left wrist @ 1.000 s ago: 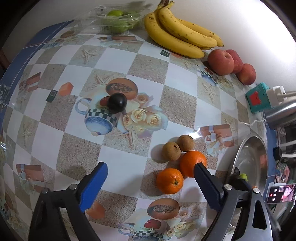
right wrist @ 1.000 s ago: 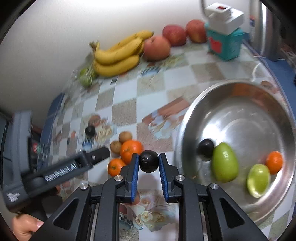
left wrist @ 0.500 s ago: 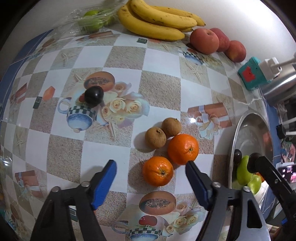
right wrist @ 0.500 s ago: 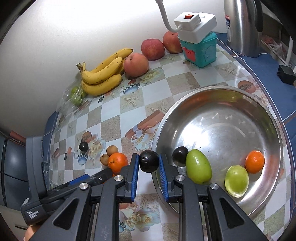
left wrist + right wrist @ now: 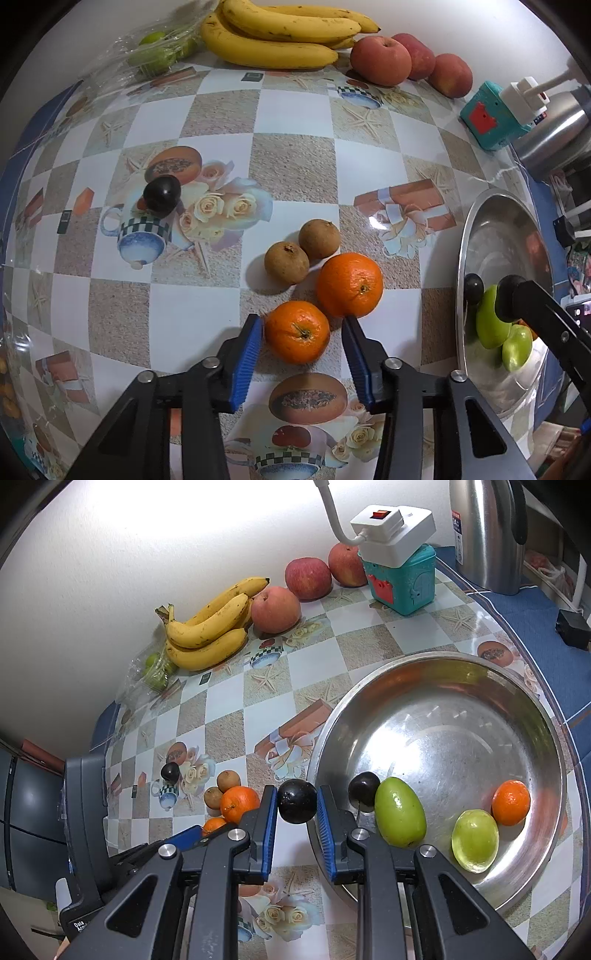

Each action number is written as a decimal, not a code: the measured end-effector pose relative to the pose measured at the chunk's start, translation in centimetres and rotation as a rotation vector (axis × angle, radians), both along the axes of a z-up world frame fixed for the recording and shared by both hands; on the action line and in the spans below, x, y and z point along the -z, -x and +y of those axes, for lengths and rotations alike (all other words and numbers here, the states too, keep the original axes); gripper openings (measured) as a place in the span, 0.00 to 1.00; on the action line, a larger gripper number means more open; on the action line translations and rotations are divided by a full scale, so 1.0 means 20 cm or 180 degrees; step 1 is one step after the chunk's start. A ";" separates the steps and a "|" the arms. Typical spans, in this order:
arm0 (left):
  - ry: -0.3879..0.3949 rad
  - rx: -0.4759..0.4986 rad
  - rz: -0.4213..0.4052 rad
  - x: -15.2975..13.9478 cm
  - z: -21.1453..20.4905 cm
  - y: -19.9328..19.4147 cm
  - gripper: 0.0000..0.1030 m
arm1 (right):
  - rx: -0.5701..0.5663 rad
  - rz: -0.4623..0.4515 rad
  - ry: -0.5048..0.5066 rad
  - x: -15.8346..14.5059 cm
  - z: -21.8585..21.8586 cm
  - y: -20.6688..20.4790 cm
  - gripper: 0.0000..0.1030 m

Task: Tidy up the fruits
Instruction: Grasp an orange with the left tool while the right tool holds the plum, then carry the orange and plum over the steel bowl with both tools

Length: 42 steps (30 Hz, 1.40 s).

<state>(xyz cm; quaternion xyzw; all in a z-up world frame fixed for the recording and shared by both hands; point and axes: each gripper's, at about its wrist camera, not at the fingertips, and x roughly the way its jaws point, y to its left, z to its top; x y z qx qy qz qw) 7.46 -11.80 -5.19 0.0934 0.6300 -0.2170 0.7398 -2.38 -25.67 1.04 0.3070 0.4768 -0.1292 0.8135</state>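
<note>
Only the right wrist view shows the bowl's orange.

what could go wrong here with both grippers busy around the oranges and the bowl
The left gripper is closing around the small orange, which touches the bigger orange; the right finger could nudge that one rolling. The dark plum in the right gripper hangs at the steel bowl's rim, so a release here might miss.

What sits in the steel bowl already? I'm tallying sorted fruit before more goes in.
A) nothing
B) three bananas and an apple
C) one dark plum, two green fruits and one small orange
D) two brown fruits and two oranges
C: the right wrist view shows, inside the steel bowl, a dark plum, two green fruits and a small orange.
</note>
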 end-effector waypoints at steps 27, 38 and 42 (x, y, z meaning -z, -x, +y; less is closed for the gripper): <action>0.0217 -0.0219 -0.0496 -0.24 0.08 -0.06 0.37 | 0.0131 0.0039 -0.0014 0.03 -0.05 0.02 0.22; 0.0585 0.0105 -0.0649 -0.35 -0.10 0.03 0.37 | 0.0722 0.0150 0.0119 0.04 -0.29 0.17 0.22; 0.0653 0.0373 -0.0659 -0.35 -0.22 0.11 0.37 | 0.0940 0.0165 0.0109 0.06 -0.37 0.24 0.22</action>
